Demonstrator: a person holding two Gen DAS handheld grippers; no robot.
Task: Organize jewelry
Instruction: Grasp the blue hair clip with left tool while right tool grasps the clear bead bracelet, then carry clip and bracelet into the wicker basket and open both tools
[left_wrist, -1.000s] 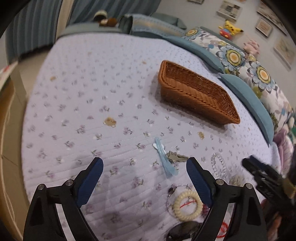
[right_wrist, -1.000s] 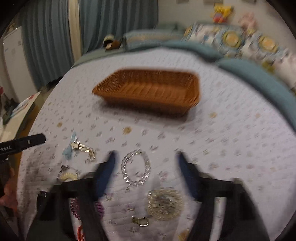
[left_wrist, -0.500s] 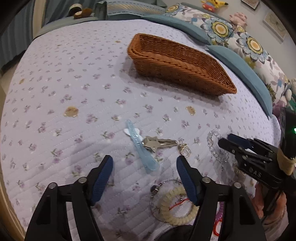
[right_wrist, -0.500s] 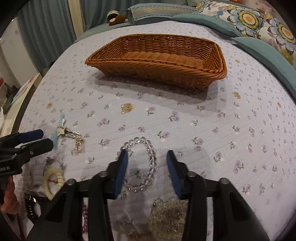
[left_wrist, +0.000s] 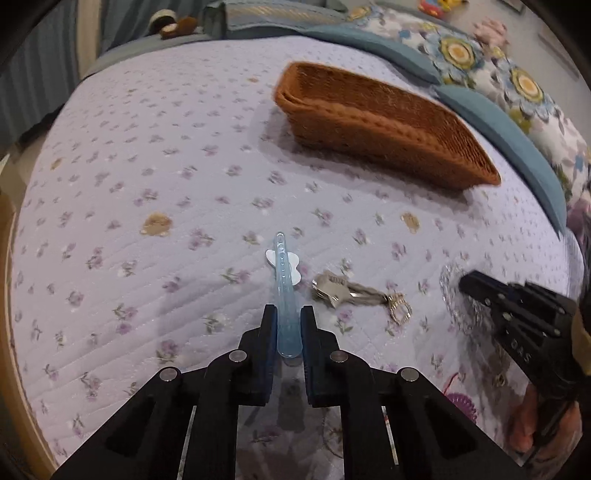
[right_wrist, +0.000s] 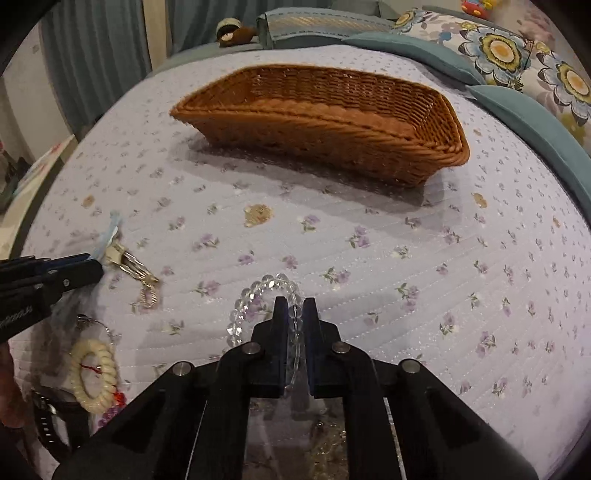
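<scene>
A pale blue hair clip with a white bow lies on the lilac floral quilt, and my left gripper is shut on its near end. In the right wrist view, my right gripper has its jaws closing on the right side of a clear bead bracelet, with the beads pressed between the pads. The empty brown wicker basket stands farther up the bed. The right gripper also shows at the right of the left wrist view, and the left gripper at the left of the right wrist view.
Keys with a gold charm lie just right of the clip. A cream coil bracelet, a black watch and a gold brooch lie near the bed's front. Blue and flowered pillows line the right side.
Both grippers came down to the quilt and went from wide open to closed, the left around the blue clip and the right around the bead bracelet.
</scene>
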